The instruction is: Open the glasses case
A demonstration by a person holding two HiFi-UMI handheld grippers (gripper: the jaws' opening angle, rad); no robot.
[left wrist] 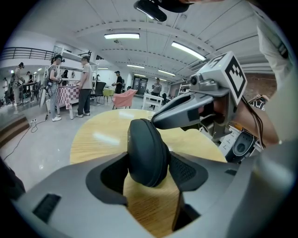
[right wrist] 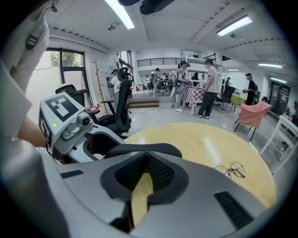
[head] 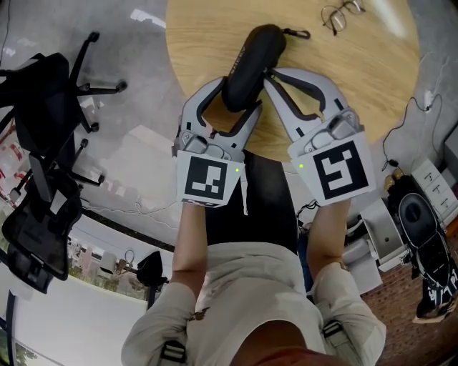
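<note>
The black, oblong, zip-up glasses case [head: 250, 57] lies on the round, light wooden table [head: 358, 78], its near end between the fingers of the left gripper [head: 240, 93] and its far end reaching well beyond their tips. In the left gripper view the case [left wrist: 148, 151] fills the gap. The jaws stand wide, and one dark ribbed pad [left wrist: 186, 171] presses against each flank of the rounded end, so the left gripper [left wrist: 149, 162] clamps the case. Bare table [left wrist: 102, 139] shows below the case, between the finger roots.

The right gripper [head: 270, 75] comes in from the case's right. Its two grey fingers [head: 300, 100] are drawn together, with their joined tips against the side of the case just ahead of the left gripper's right finger. In the right gripper view the pads meet at the tips, and a narrow wedge of table [right wrist: 200, 144] shows between the fingers behind them. The case [right wrist: 163, 148] lies crosswise, directly in front of the tips of the right gripper [right wrist: 145, 155]. Whether they pinch anything on the case's edge cannot be made out. From the left gripper view, the right gripper [left wrist: 156, 123] noses down onto the top of the case.

A pair of thin wire-rimmed glasses [head: 342, 16] rests on the table well beyond and to the right of the right gripper's fingertips, apart from the case. It also shows in the right gripper view [right wrist: 233, 169].
</note>
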